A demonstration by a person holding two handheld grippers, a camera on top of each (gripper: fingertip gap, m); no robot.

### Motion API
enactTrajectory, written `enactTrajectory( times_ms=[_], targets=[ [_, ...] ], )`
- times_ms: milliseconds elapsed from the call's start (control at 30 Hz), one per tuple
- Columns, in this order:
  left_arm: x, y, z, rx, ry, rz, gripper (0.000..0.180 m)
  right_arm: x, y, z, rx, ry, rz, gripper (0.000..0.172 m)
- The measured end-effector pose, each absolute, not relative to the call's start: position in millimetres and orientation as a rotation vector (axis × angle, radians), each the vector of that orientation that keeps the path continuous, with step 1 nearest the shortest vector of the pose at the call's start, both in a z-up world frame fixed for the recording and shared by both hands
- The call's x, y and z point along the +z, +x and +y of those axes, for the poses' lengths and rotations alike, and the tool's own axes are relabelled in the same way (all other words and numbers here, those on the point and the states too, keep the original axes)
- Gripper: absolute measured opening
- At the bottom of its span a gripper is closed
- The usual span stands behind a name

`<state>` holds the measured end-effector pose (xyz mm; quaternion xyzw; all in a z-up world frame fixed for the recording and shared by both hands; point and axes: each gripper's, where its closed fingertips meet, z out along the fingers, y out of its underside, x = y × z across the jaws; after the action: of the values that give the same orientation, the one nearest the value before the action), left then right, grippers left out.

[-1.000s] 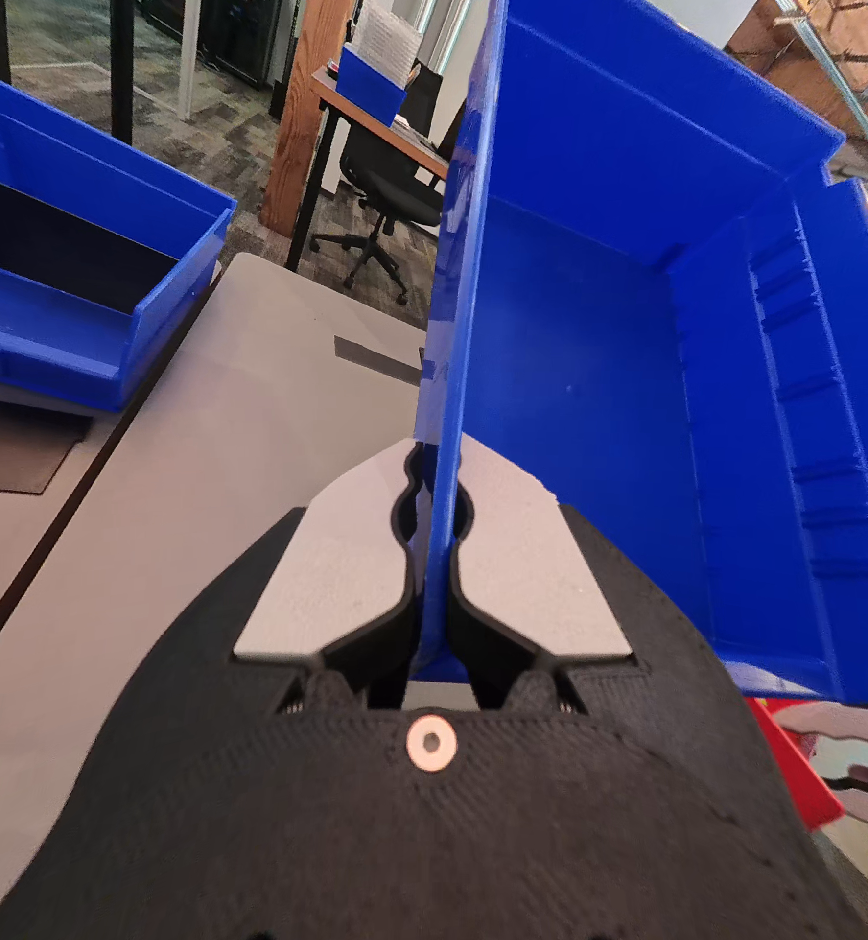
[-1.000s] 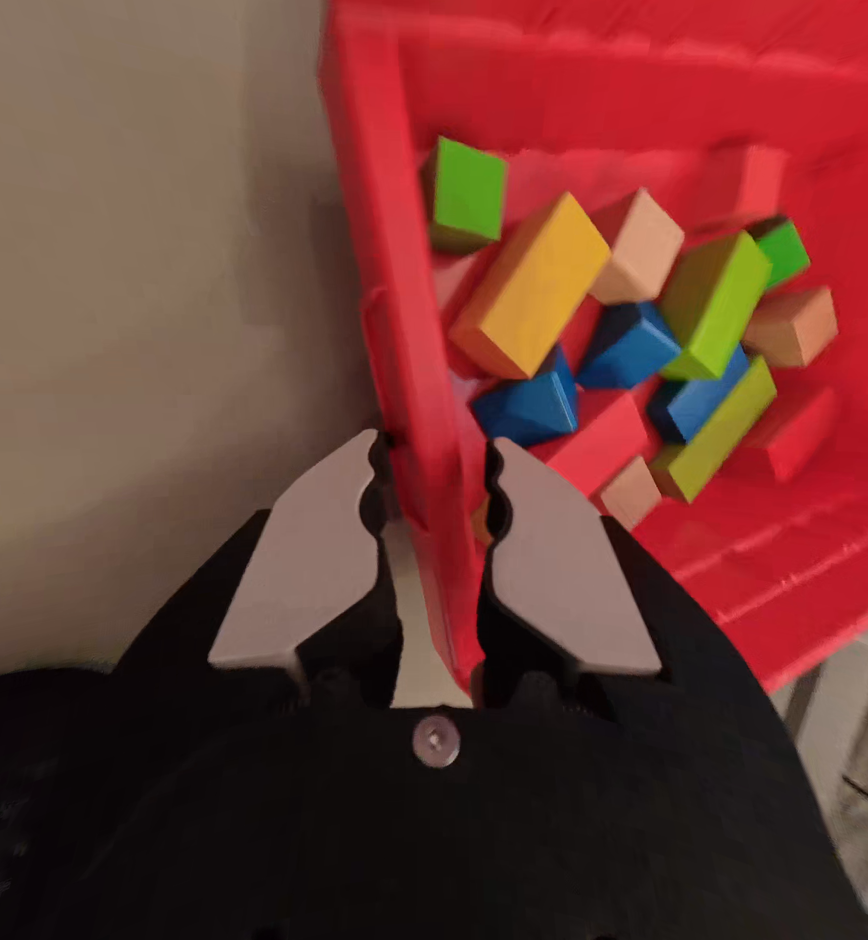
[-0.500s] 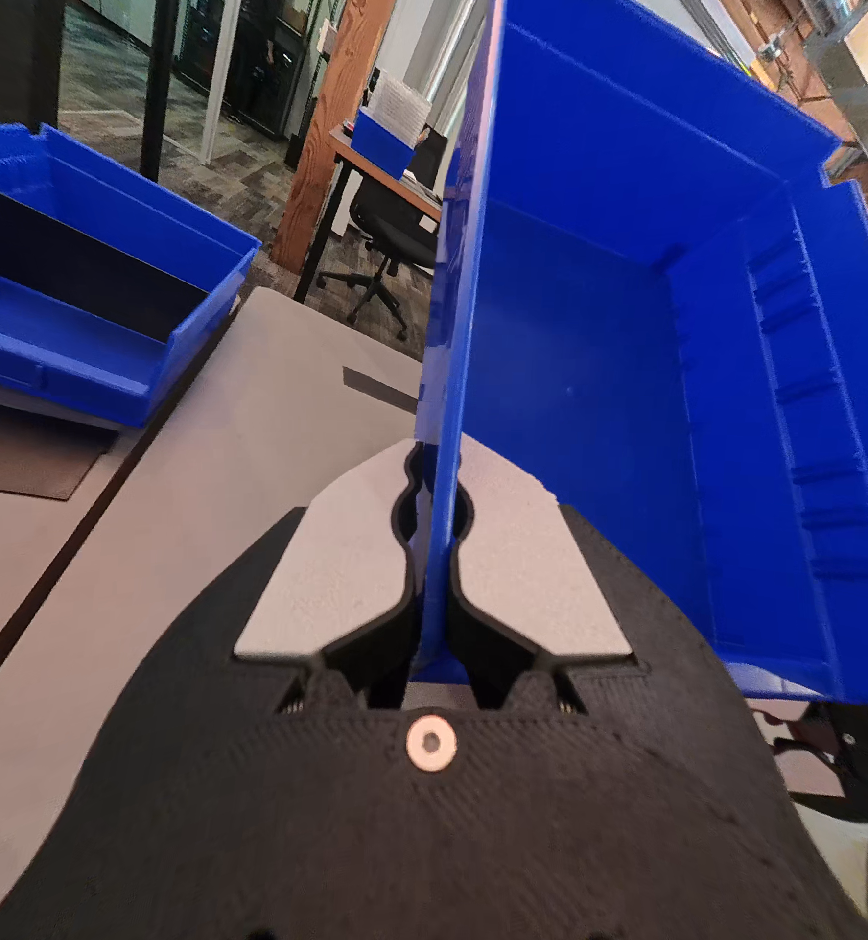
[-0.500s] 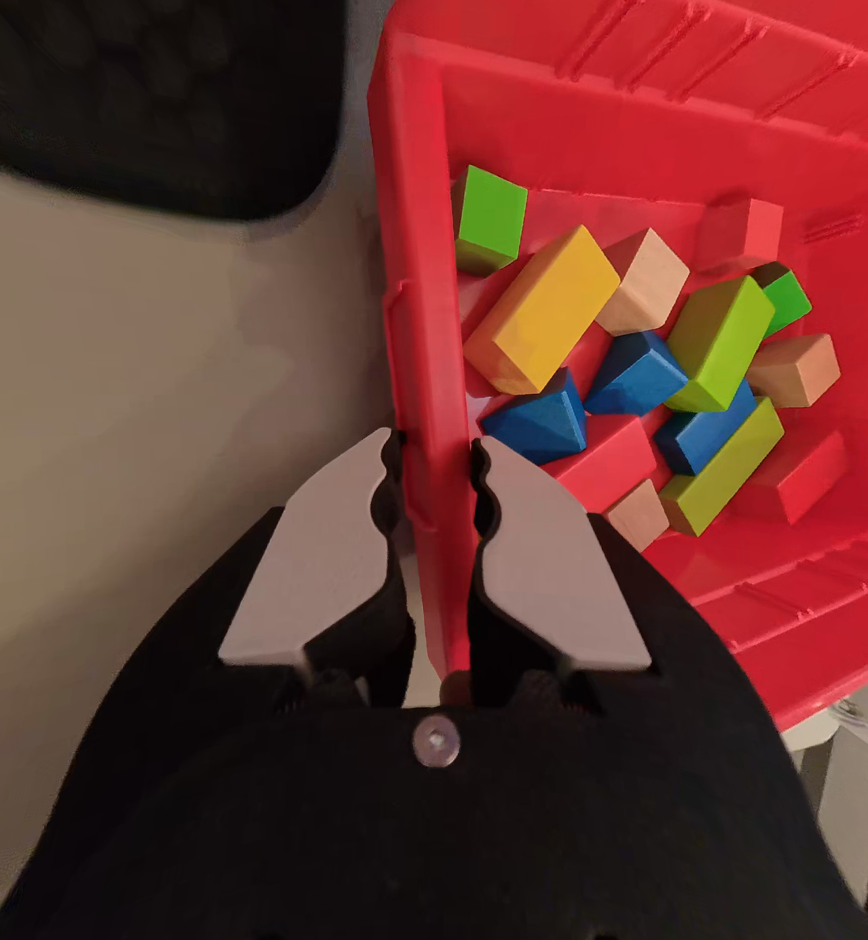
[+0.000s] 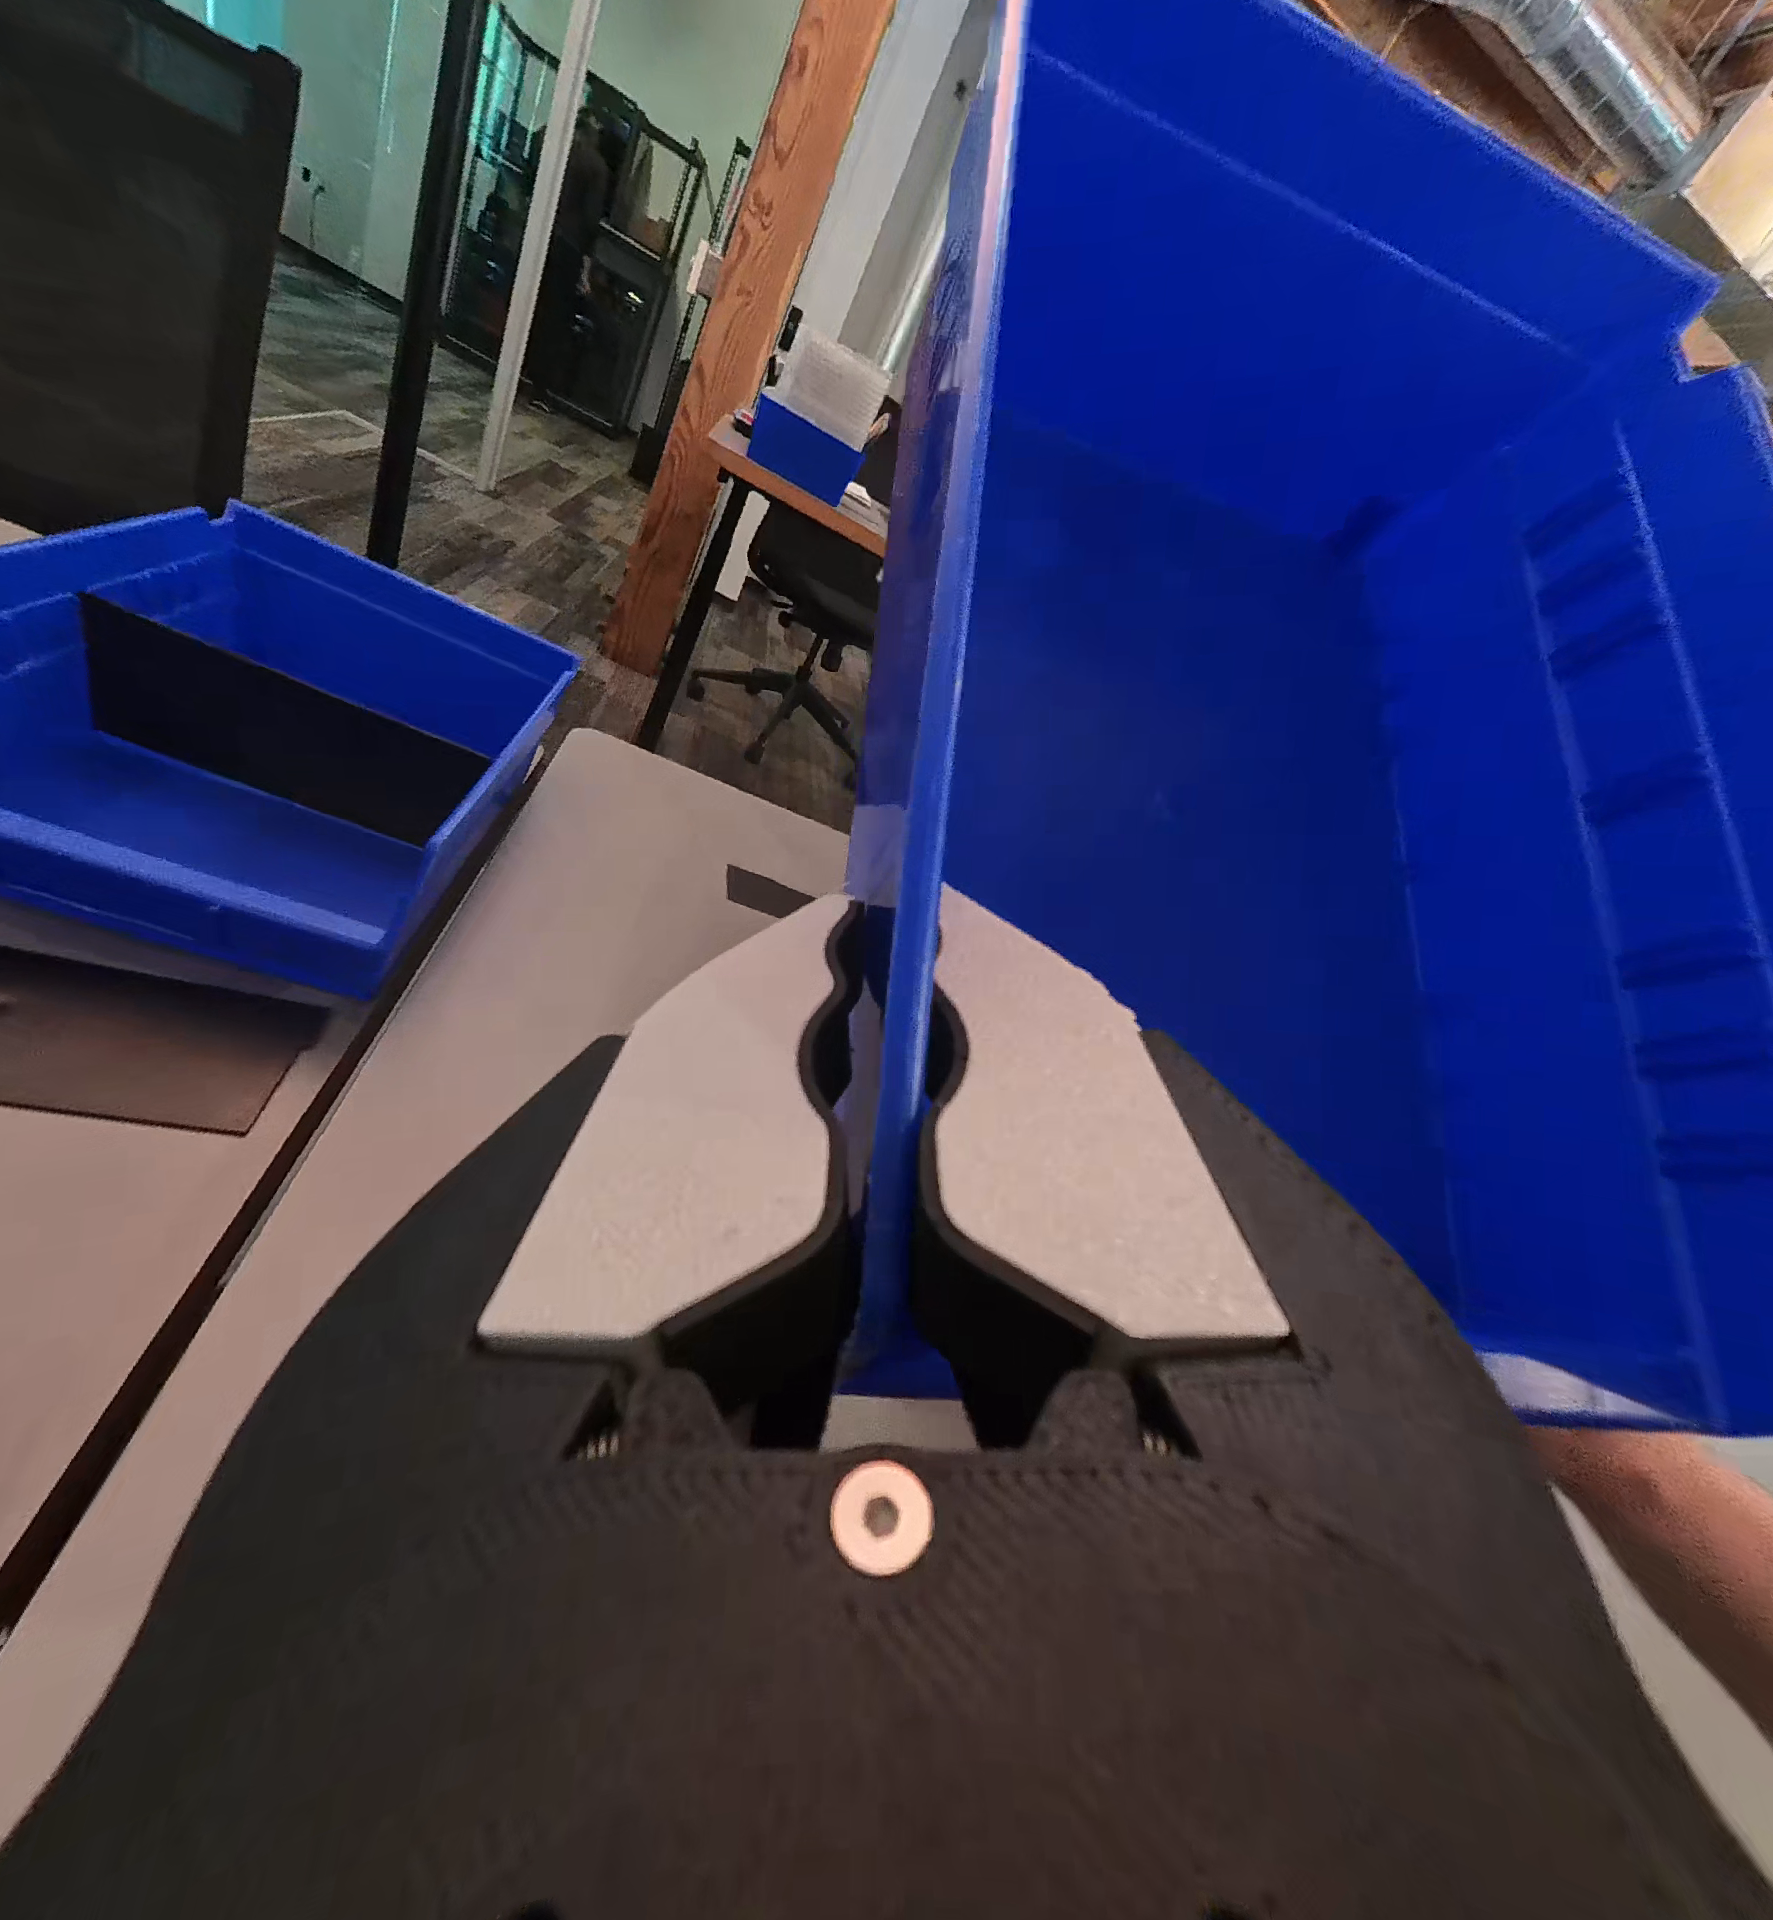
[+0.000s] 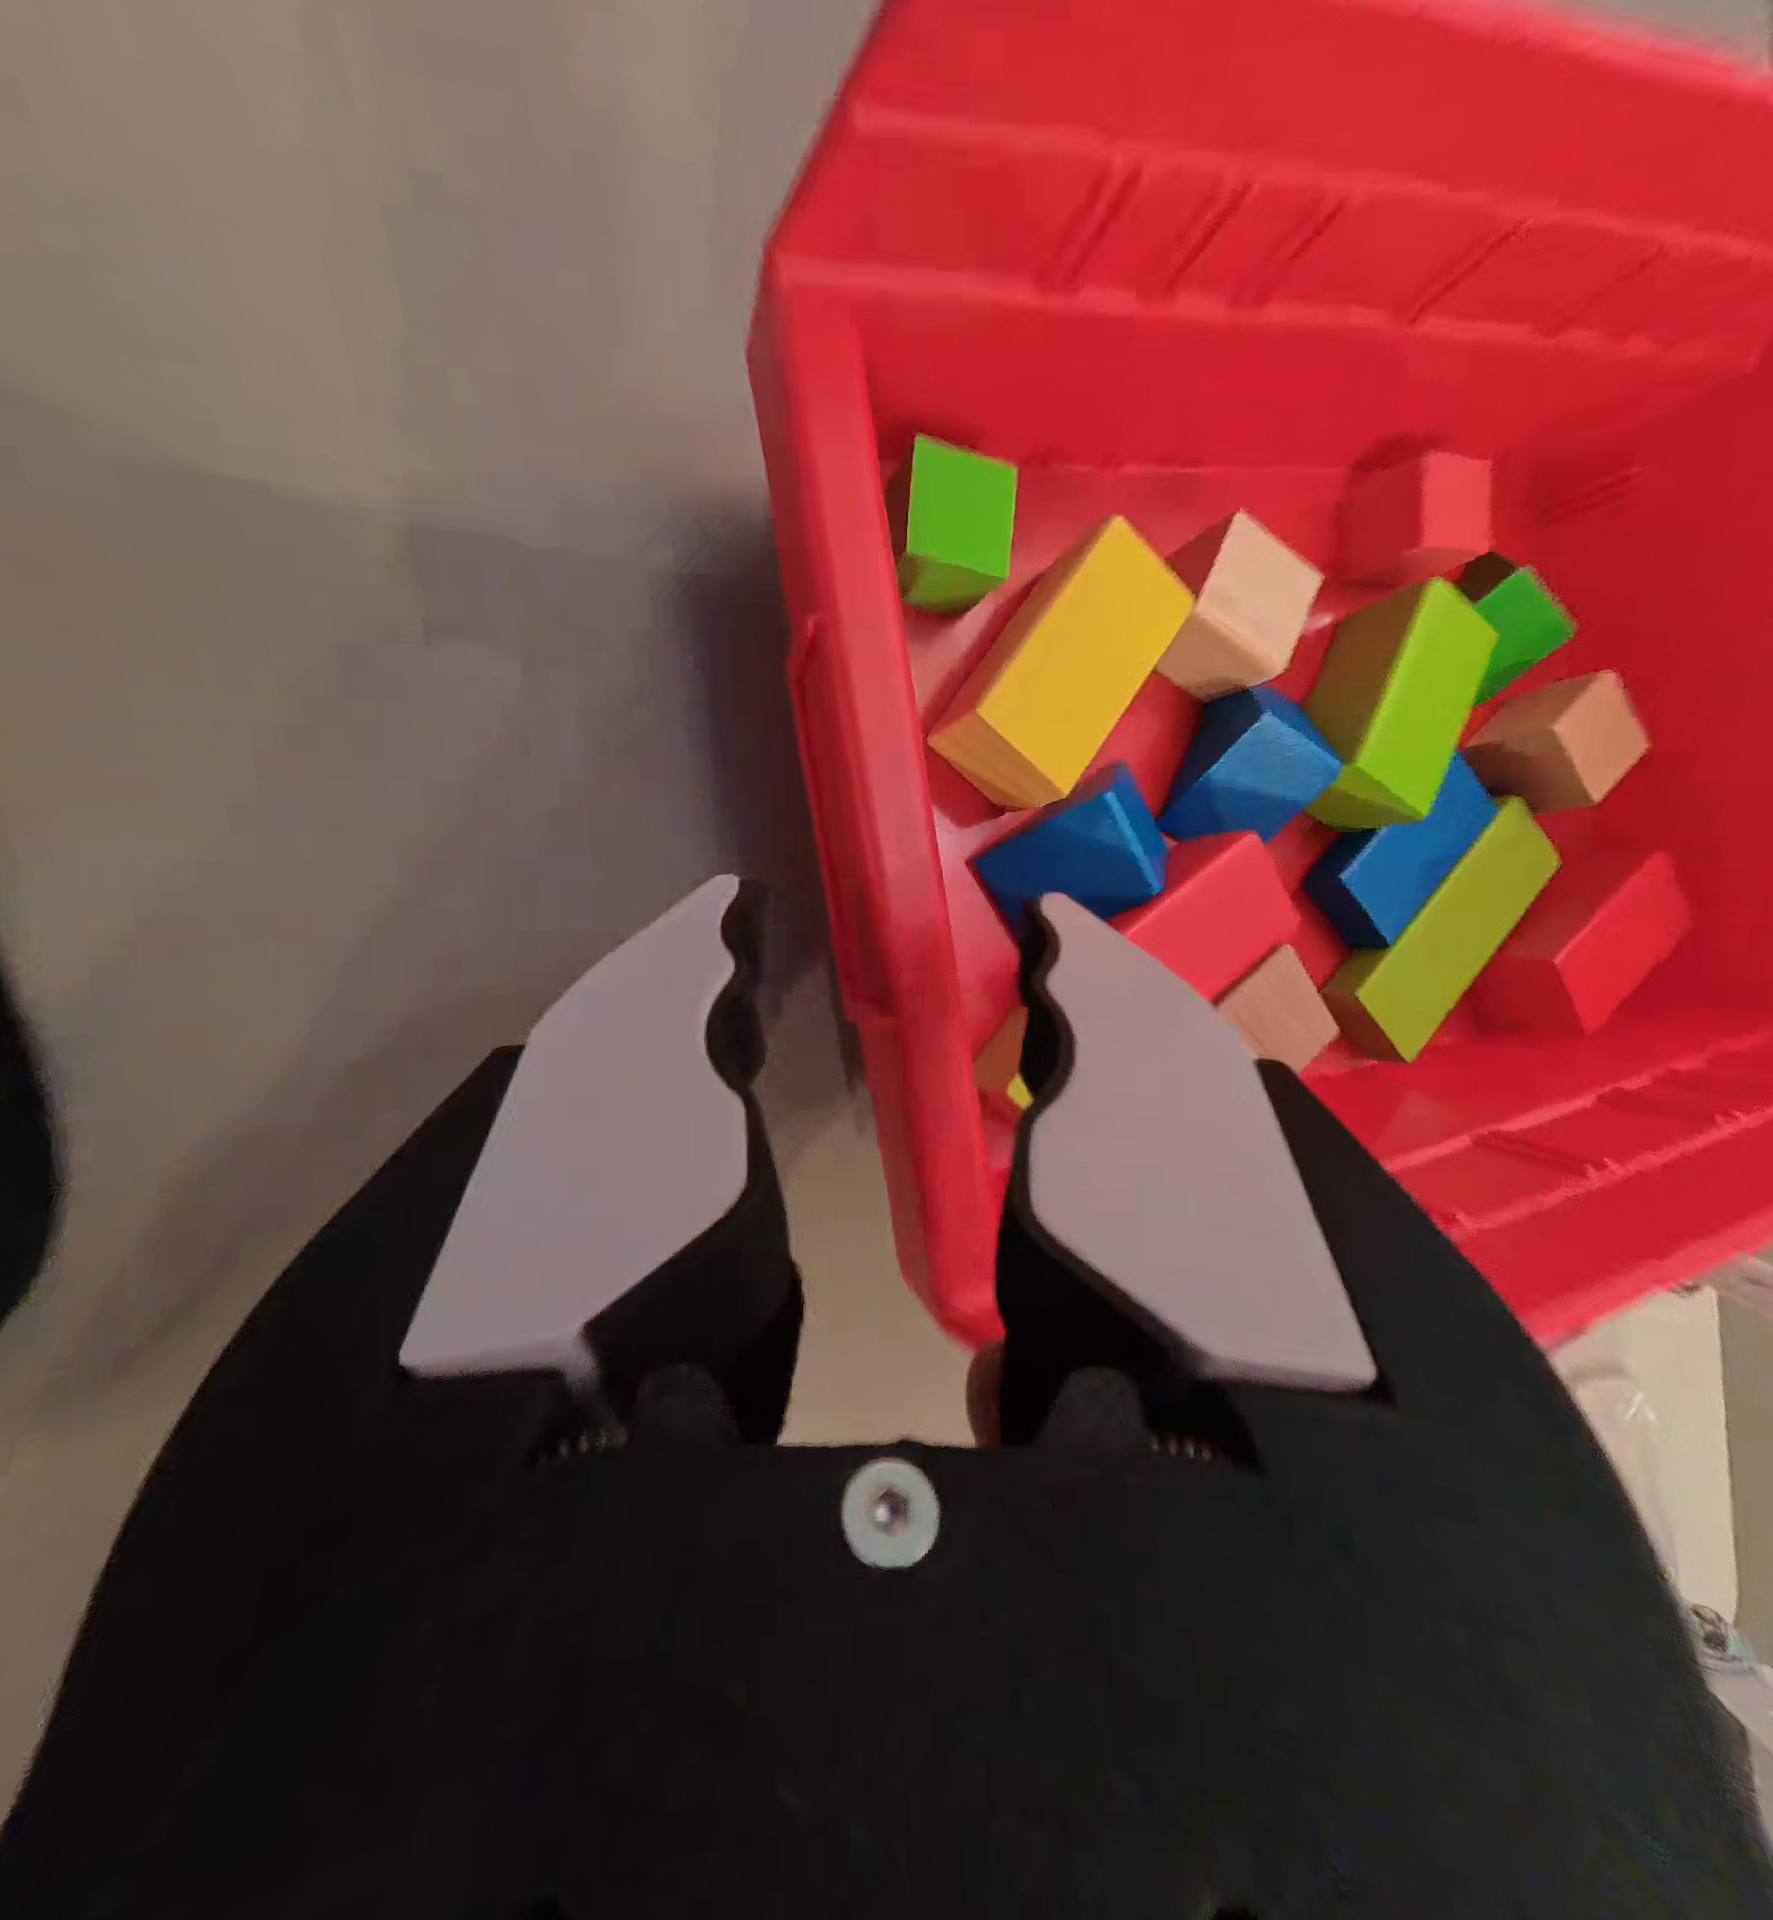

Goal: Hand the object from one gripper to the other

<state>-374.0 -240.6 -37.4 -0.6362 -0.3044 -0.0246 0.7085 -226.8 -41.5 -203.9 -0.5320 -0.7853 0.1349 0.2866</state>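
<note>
On my left, a shallow blue tray (image 5: 238, 790) with a black divider (image 5: 279, 717) sits at the desk's (image 5: 591, 935) left edge. My left gripper (image 5: 887, 925) has its fingers (image 5: 695, 1132) clenched on the side wall of a blue bin (image 5: 1225, 831), both pads pressed against it, the bin lifted and tipped on its side above the desk. A pale strip of tape (image 5: 874, 852) crosses that wall just past my fingertips; no writing is legible on it. My right gripper (image 6: 887, 914) is released: its fingers (image 6: 633, 1122) straddle the red bin's (image 6: 1277, 343) side wall with gaps either side. Coloured wooden blocks (image 6: 1246, 769) lie inside.
</note>
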Motion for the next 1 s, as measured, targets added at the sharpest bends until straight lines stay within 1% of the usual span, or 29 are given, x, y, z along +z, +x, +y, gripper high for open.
enactTrajectory(
  times_ms=[33, 100, 133, 167, 267, 367, 467, 500, 567, 600, 667, 733, 767, 833, 900, 933, 967, 1000],
  targets=[
    [-35, -370, -238, -0.06, -1.416, -0.659, 0.006, -190, -217, -43, 0.397, -1.42, -2.082, 0.045],
    [-30, -357, -227, -0.09, -1.43, -0.612, 0.006, -163, -184, -47, 0.487, -1.425, -2.036, 0.052],
    [-27, -348, -218, -0.112, -1.441, -0.581, 0.007, -149, -164, -48, 0.544, -1.429, -1.998, 0.051],
    [-24, -337, -208, -0.135, -1.452, -0.547, 0.007, -139, -139, -48, 0.591, -1.448, -1.966, 0.052],
    [-17, -294, -170, -0.203, -1.497, -0.428, 0.006, -116, -55, -33, 0.642, -1.514, -1.81, 0.062],
    [-21, -239, -123, -0.295, -1.567, -0.32, 0.006, -97, 30, -19, 0.652, -1.513, -1.591, 0.086],
    [-40, -170, -70, -0.394, -1.648, -0.248, 0.007, -82, 103, -17, 0.642, -1.516, -1.397, 0.109],
    [-48, -145, -54, -0.416, -1.676, -0.221, 0.007, -74, 124, -20, 0.67, -1.511, -1.323, 0.112],
    [-68, -98, -24, -0.467, -1.738, -0.176, 0.006, -61, 157, -29, 0.747, -1.49, -1.169, 0.113],
    [-78, -77, -10, -0.493, -1.768, -0.156, 0.006, -60, 169, -34, 0.774, -1.487, -1.118, 0.109],
    [-97, -40, 16, -0.524, -1.818, -0.121, 0.006, -76, 182, -36, 0.753, -1.56, -1.094, 0.105],
    [-117, -10, 39, -0.561, -1.869, -0.11, 0.006, -94, 186, -33, 0.73, -1.623, -1.094, 0.109],
    [-127, 3, 50, -0.575, -1.891, -0.109, 0.006, -103, 187, -29, 0.727, -1.662, -1.081, 0.108],
    [-146, 24, 68, -0.603, -1.933, -0.121, 0.006, -122, 188, -17, 0.721, -1.748, -1.056, 0.108],
    [-161, 40, 82, -0.619, -1.962, -0.138, 0.006, -141, 193, 1, 0.694, -1.824, -1.032, 0.102],
    [-167, 46, 88, -0.624, -1.974, -0.151, 0.006, -148, 196, 11, 0.682, -1.858, -1.011, 0.105],
    [-172, 50, 94, -0.614, -1.99, -0.165, 0.006, -152, 201, 20, 0.673, -1.878, -0.991, 0.104],
    [-178, 54, 99, -0.611, -2.006, -0.178, 0.006, -155, 206, 30, 0.664, -1.9, -0.97, 0.097]
  ],
)
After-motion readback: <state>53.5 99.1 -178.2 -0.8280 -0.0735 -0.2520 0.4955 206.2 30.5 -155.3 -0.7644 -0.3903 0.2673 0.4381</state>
